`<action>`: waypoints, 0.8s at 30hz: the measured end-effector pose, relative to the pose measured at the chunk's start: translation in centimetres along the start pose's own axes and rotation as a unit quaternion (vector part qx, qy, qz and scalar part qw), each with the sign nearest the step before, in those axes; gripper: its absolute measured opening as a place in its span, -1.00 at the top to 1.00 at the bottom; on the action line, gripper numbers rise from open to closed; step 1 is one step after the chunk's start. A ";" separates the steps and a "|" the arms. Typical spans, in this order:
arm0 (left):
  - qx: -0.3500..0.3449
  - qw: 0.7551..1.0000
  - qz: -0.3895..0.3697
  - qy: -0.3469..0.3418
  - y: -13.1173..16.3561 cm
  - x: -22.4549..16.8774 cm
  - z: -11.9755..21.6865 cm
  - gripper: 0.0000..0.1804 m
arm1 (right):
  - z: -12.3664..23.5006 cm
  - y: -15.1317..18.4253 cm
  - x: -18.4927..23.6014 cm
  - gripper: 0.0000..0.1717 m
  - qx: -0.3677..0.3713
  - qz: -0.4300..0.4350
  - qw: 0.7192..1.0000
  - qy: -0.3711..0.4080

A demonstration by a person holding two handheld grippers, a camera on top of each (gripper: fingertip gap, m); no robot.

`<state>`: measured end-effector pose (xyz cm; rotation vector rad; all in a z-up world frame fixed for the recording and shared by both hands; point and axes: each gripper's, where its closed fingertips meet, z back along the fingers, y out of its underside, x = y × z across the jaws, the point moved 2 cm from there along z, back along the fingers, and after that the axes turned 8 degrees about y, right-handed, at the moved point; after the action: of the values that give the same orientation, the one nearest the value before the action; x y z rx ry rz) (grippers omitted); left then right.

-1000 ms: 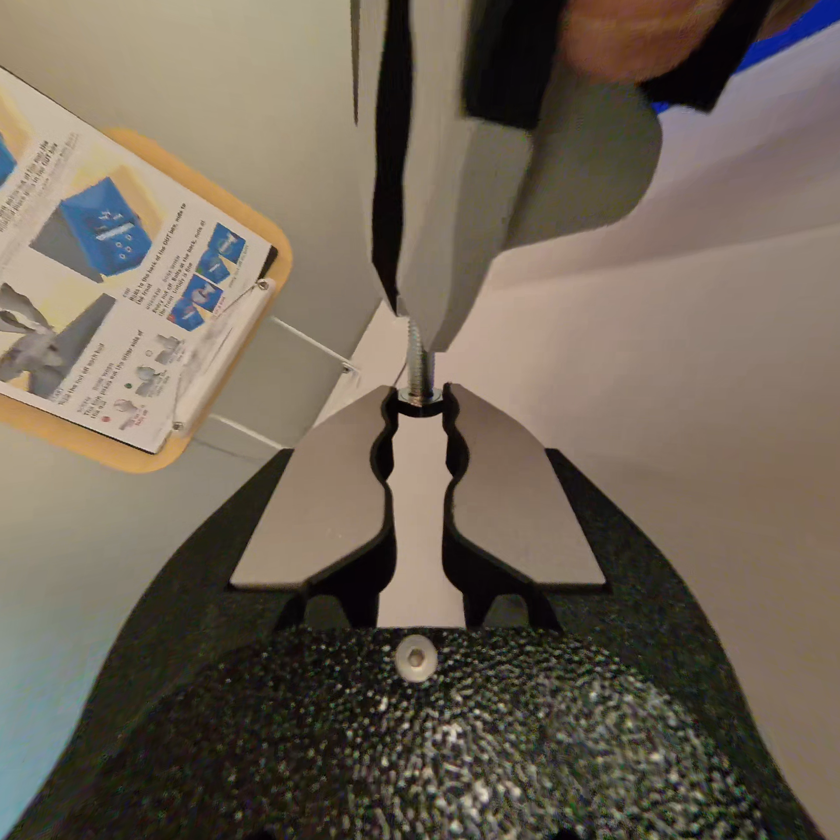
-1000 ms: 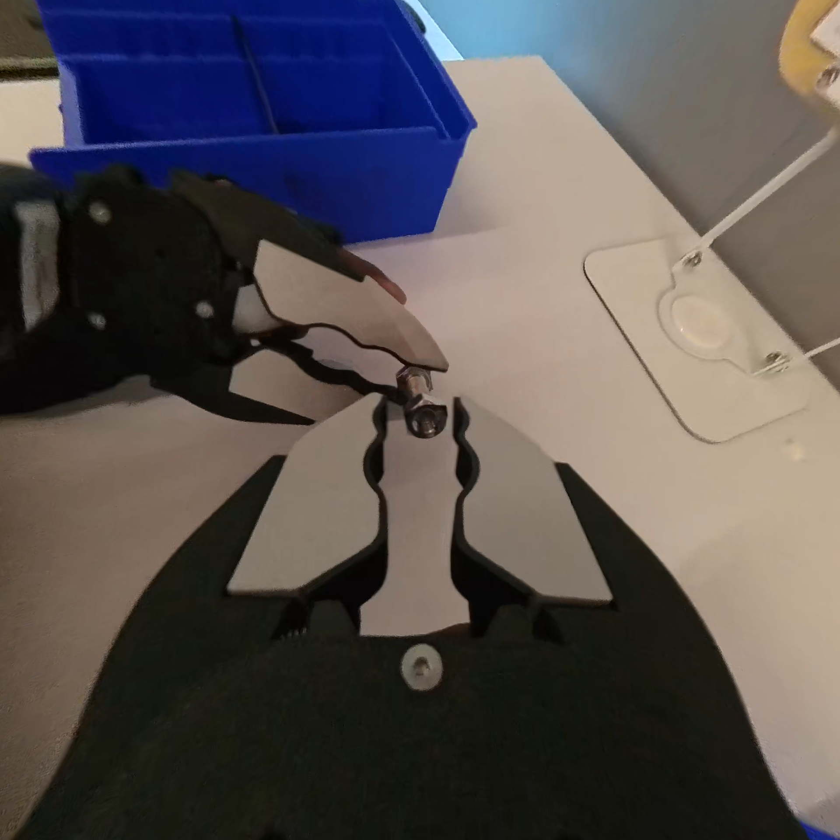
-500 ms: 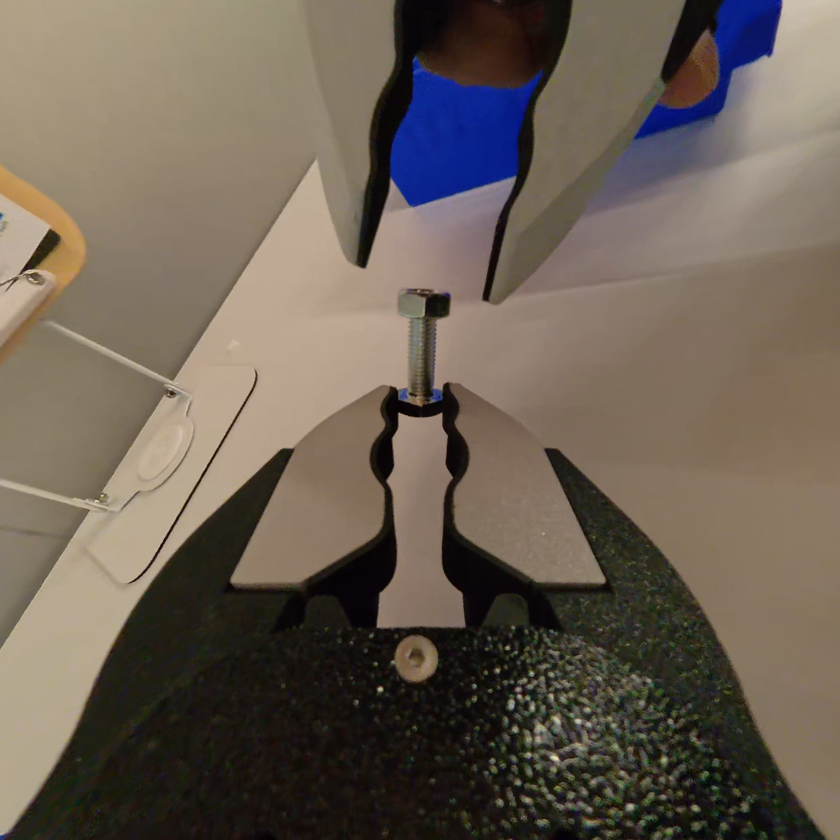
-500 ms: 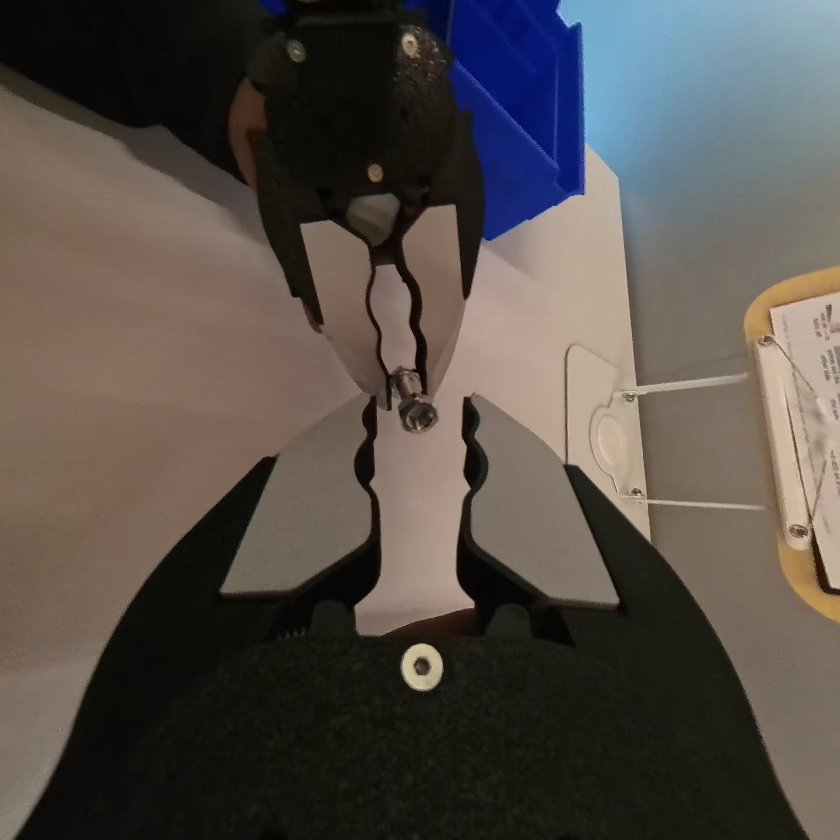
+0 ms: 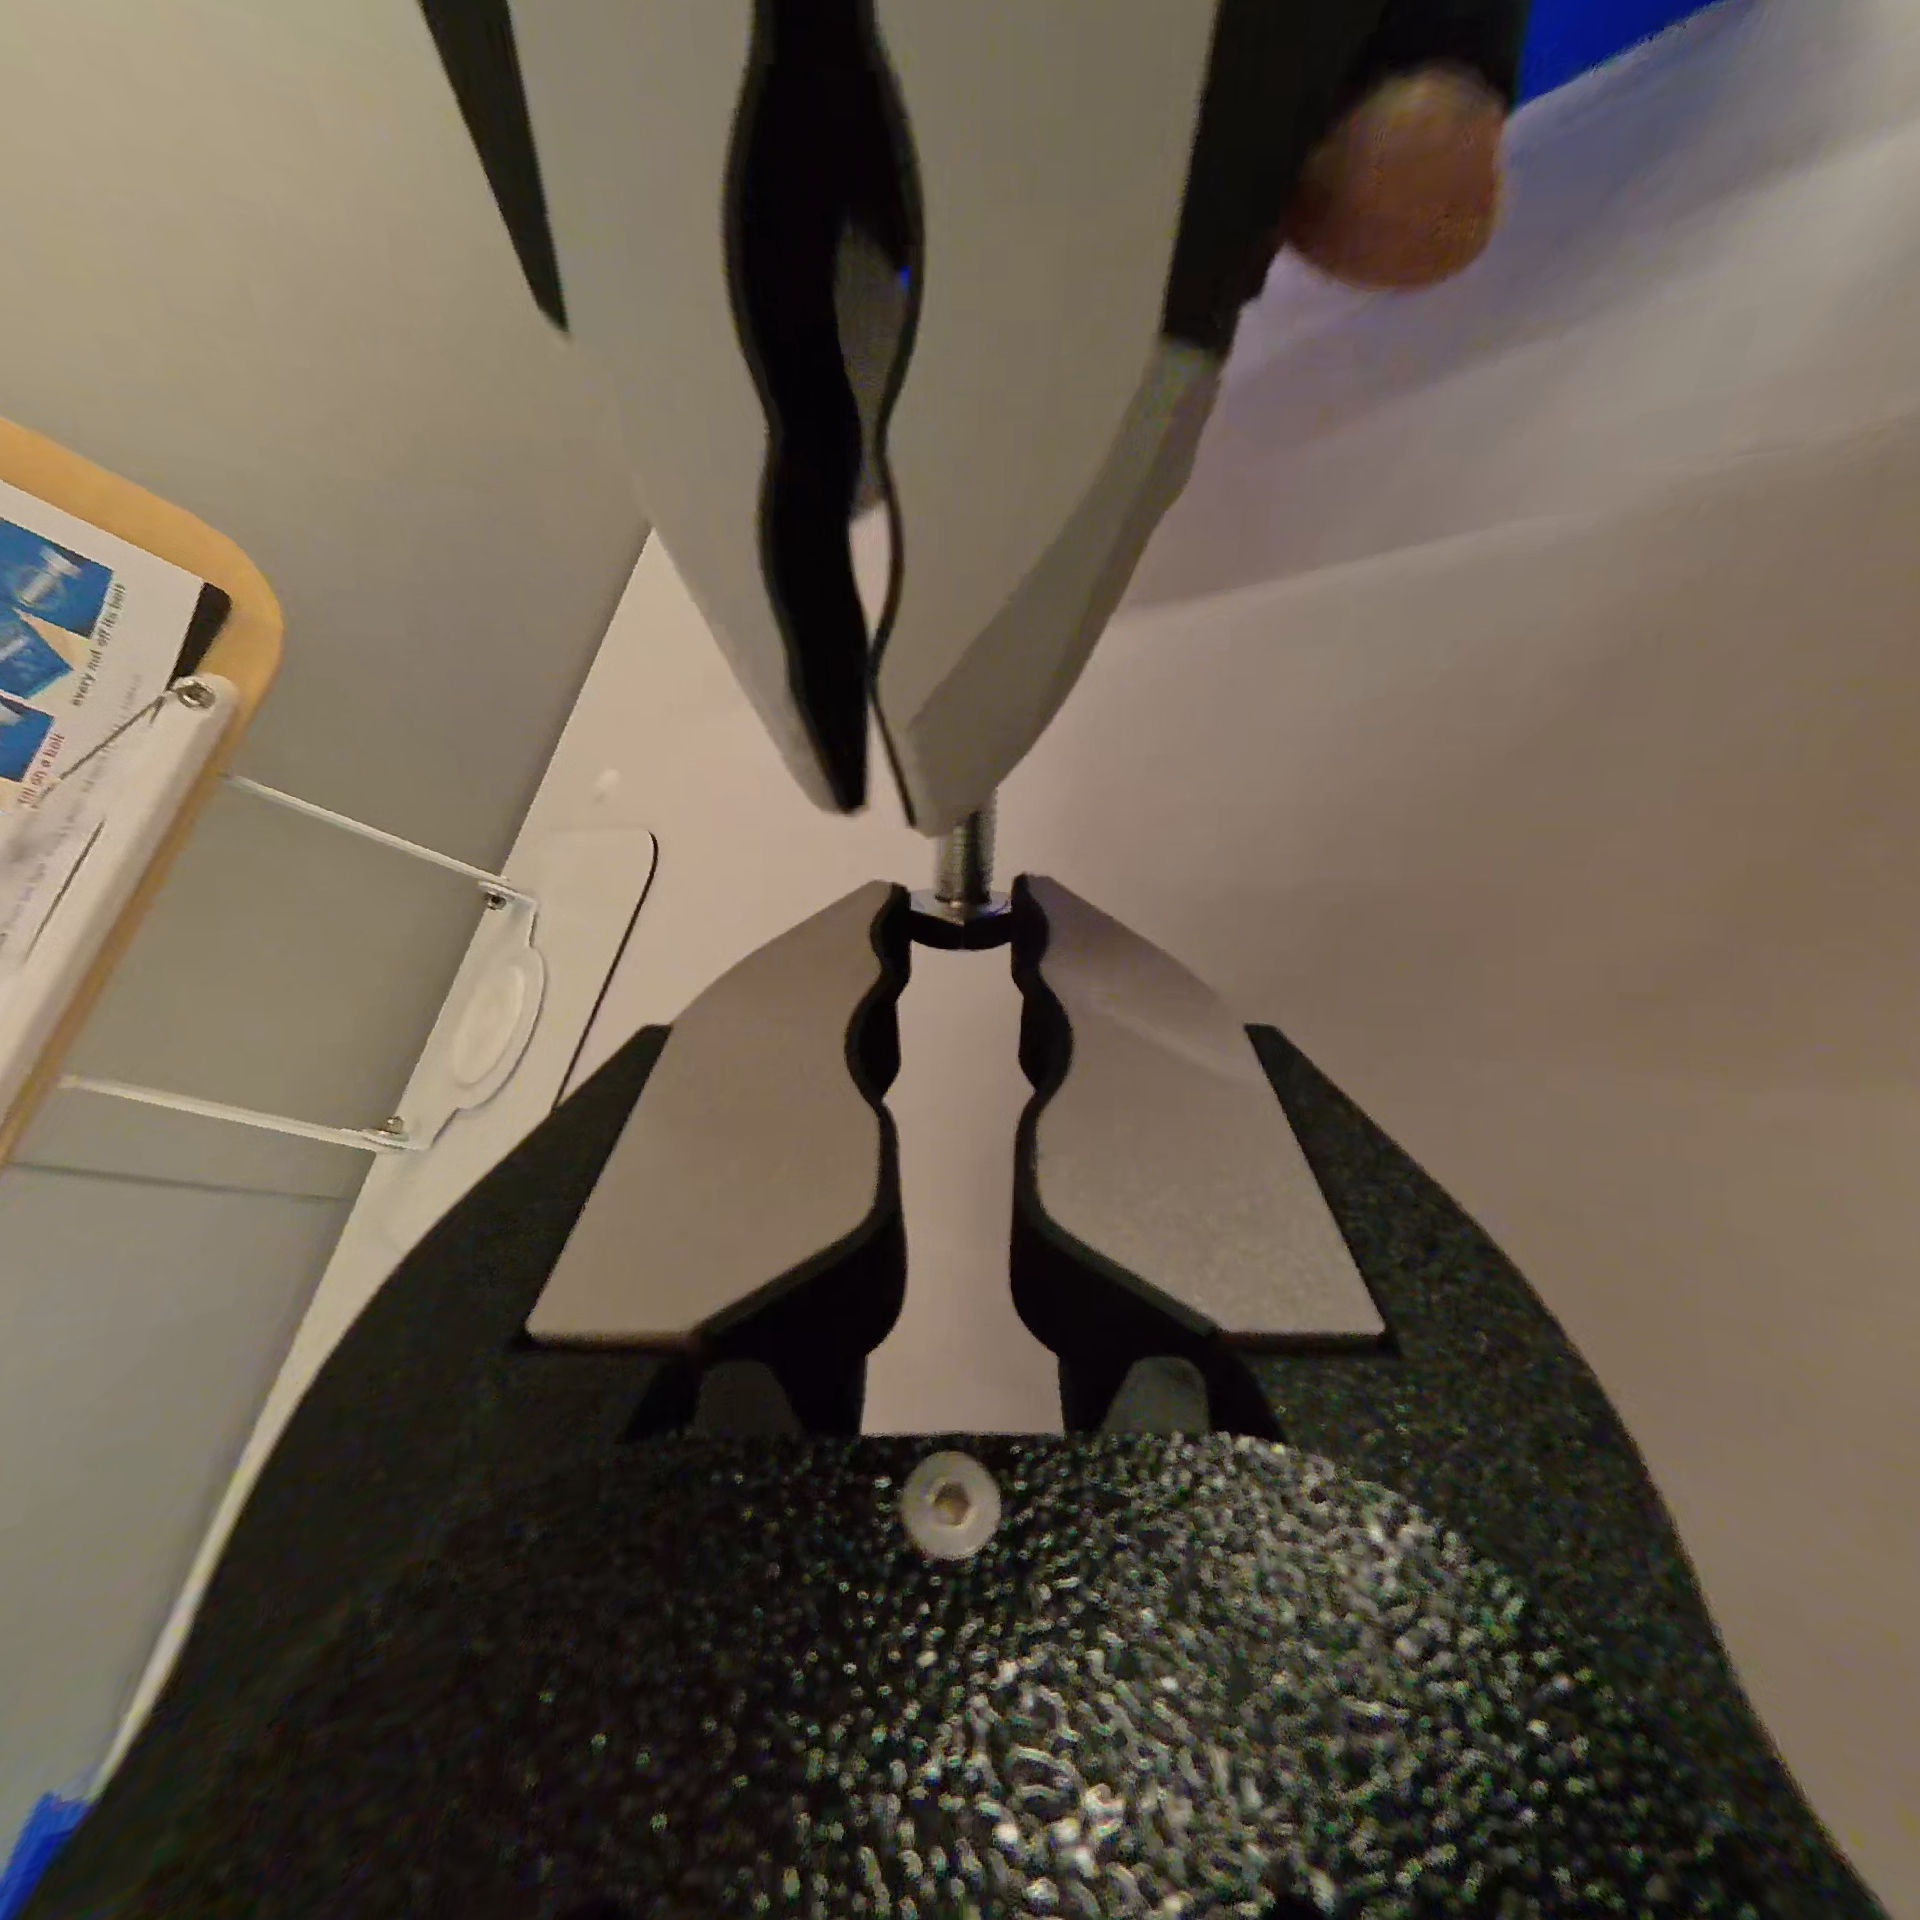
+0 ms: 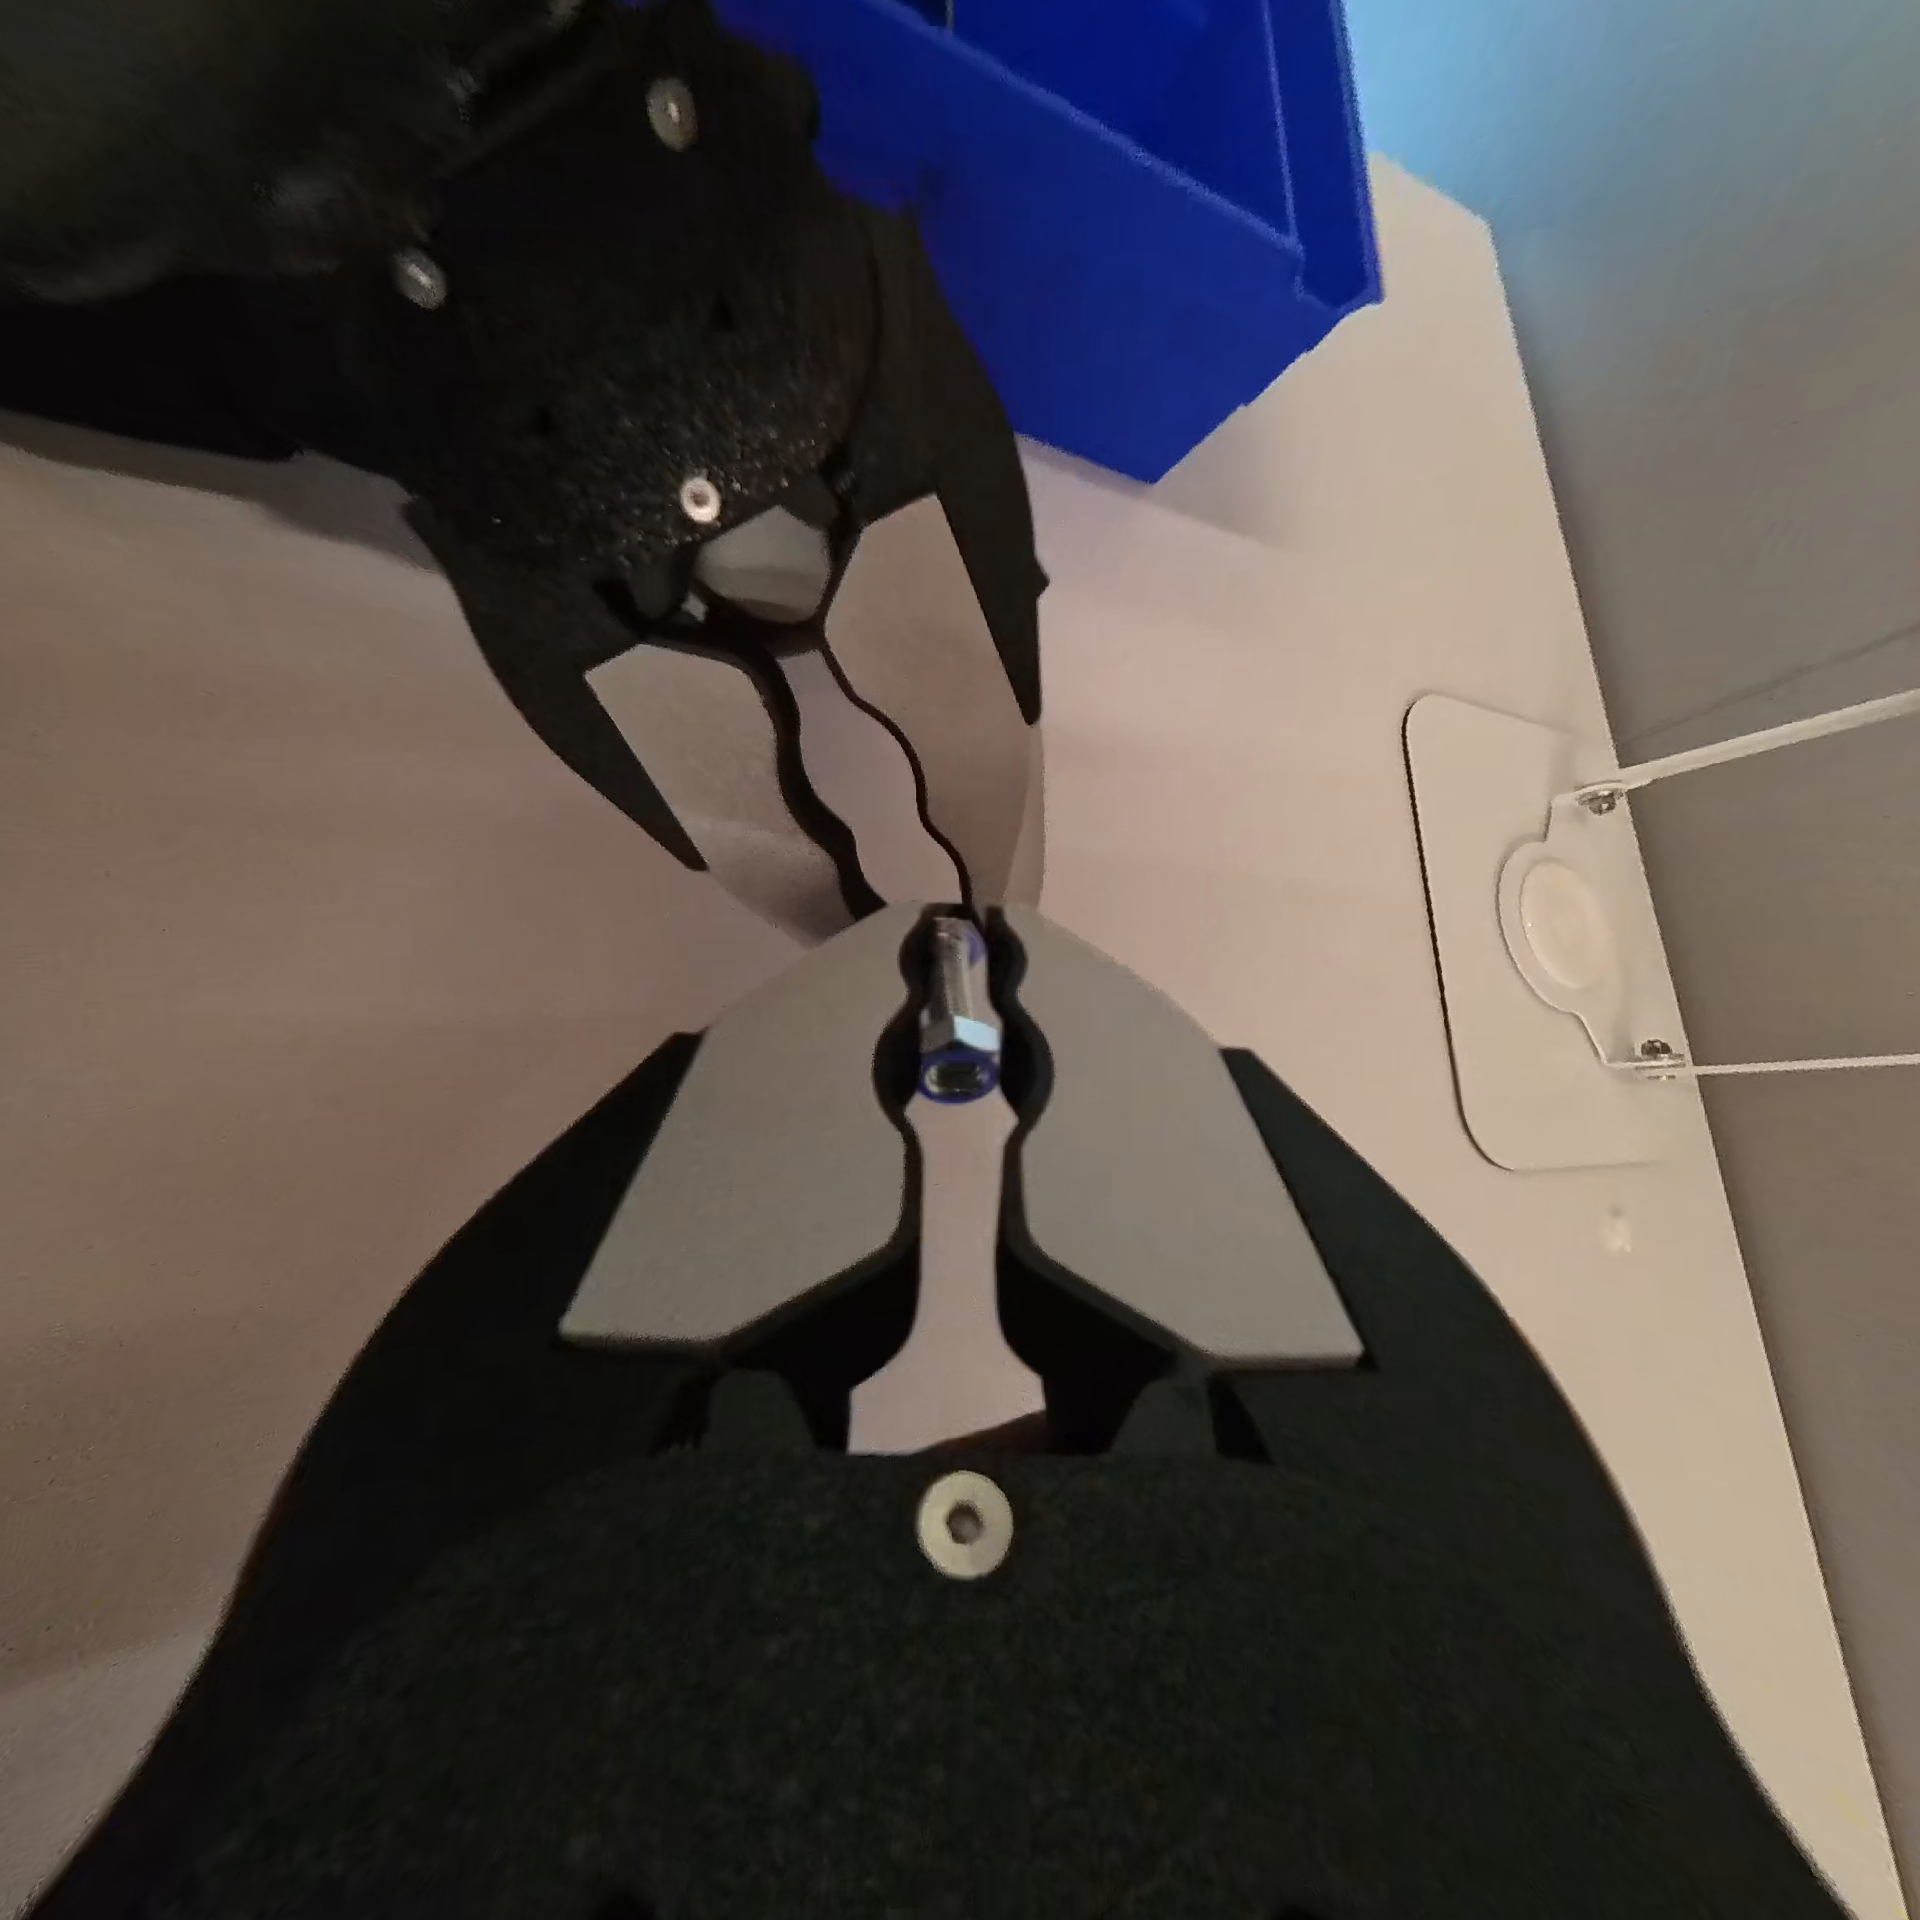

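From my left wrist camera I see my left gripper (image 5: 958, 914) clamped on a nut (image 5: 961, 920) right at its fingertips, both black pads pressed against the nut's flanks. A threaded silver bolt (image 5: 966, 862) rises out of that nut and runs straight away from me into the tips of the right gripper (image 5: 883, 805), which comes down from the top of the view and hides the bolt's head.

From the right wrist camera the same bolt (image 6: 951, 1003) lies lengthwise between my right gripper's (image 6: 951, 997) fingers, its hex head nearest the lens, sitting in the rounded notch of the pads. The jaws are closed in on the bolt, with the dark pad edges tight against both sides of the head (the picture is somewhat blurred here). The far end of the bolt meets the left gripper's (image 6: 961, 904) tips, so the two grippers stand nose to nose with the bolt bridging them above the pale table (image 6: 260, 935).

A blue bin (image 6: 1091, 229) stands behind, and a clear stand (image 5: 478, 997) carrying a printed card (image 5: 62, 727) is off to the side by the wall.
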<state>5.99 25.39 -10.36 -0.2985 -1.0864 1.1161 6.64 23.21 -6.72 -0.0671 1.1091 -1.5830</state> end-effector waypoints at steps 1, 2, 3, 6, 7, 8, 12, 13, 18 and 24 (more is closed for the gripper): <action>-0.005 1.000 0.010 0.003 0.1 0.0 0.0 0.80 | 0.3 0.0 -0.2 0.83 -0.003 0.000 1.000 -0.001; -0.012 1.000 0.022 0.008 0.1 0.1 0.1 0.80 | 0.6 0.1 -0.4 0.78 -0.004 0.006 1.000 0.001; -0.020 0.999 0.033 0.014 0.1 0.1 0.1 0.80 | 0.9 0.3 -0.6 0.74 -0.003 0.019 1.000 0.005; -0.040 0.997 0.061 0.027 0.1 0.3 0.4 0.80 | 1.6 1.0 -0.8 0.65 0.004 0.058 0.998 0.008; -0.046 0.996 0.065 0.031 0.0 0.4 0.5 0.80 | 1.6 1.2 -0.7 0.64 0.005 0.066 0.998 0.005; -0.051 0.996 0.069 0.034 -0.1 0.4 0.6 0.80 | 1.6 1.2 -0.6 0.62 0.005 0.073 0.997 0.003; -0.052 0.996 0.061 0.036 -0.2 0.3 0.6 0.80 | 1.0 1.5 -0.3 0.66 0.017 0.083 0.996 0.008; -0.049 0.997 0.054 0.030 -0.2 0.3 0.6 0.80 | 0.7 1.6 -0.4 0.74 0.025 0.079 0.996 0.014; 0.021 0.997 -0.027 -0.062 0.6 1.5 0.7 0.80 | -0.5 1.9 -1.1 0.79 0.075 -0.106 0.992 0.006; 0.061 0.993 -0.031 -0.094 1.3 2.2 0.9 0.80 | -0.7 2.1 -1.6 0.56 0.062 -0.162 0.985 -0.007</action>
<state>4.51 27.54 -9.63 -0.0625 -1.1789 1.1659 8.40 25.11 -7.69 -0.1817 1.0229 -1.9357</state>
